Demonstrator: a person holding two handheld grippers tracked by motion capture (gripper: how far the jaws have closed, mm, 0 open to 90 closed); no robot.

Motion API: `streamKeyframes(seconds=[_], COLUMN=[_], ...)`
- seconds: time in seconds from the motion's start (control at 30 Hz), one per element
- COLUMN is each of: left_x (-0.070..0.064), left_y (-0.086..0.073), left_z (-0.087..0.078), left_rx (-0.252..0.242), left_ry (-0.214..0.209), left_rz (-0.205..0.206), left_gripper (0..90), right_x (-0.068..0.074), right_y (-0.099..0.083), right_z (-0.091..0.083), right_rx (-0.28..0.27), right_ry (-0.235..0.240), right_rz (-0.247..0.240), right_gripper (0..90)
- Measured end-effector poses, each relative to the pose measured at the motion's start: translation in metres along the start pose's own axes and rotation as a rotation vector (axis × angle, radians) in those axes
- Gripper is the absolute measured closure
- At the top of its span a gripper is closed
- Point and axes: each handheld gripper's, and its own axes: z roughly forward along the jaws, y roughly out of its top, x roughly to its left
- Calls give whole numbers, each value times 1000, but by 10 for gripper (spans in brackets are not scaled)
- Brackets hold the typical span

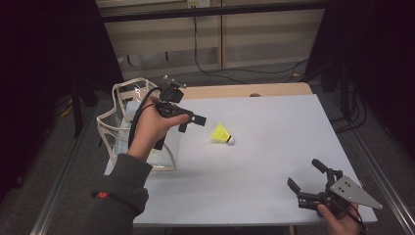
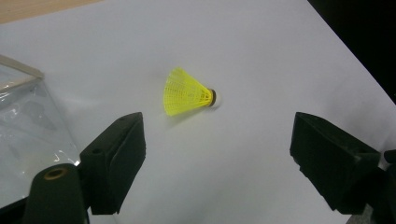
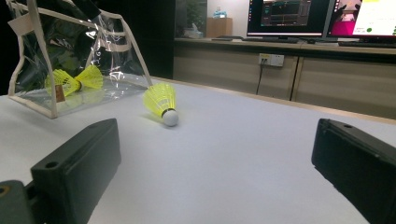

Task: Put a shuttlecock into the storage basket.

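A yellow shuttlecock (image 1: 221,134) with a white cork lies on its side on the white table (image 1: 264,147), near the middle. My left gripper (image 1: 192,123) hovers just left of it and above the table, open, nothing between its jaws. In the left gripper view the shuttlecock (image 2: 187,92) lies ahead between the spread jaws of the left gripper (image 2: 217,135). My right gripper (image 1: 304,174) rests open at the table's near right corner. In the right gripper view the shuttlecock (image 3: 161,102) lies farther off, beyond the right gripper (image 3: 215,154).
A clear plastic bag (image 1: 132,127) with cream trim stands at the table's left edge, behind my left hand. It holds two yellow shuttlecocks (image 3: 74,80). Cabinets and lit monitors (image 3: 289,18) stand beyond the table's far edge.
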Motion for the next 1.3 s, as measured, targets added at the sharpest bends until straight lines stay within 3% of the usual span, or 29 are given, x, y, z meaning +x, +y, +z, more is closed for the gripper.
streamKeyframes(seconds=[1.3], left_x=[-3], left_y=[-10], left_z=[35], left_rx=[7], left_ry=[-3], left_rz=[14], left_gripper=[160], right_x=[-1], right_y=[0], right_z=[0], right_rx=[-2], right_ry=[-2], right_rz=[-2], right_gripper=[12])
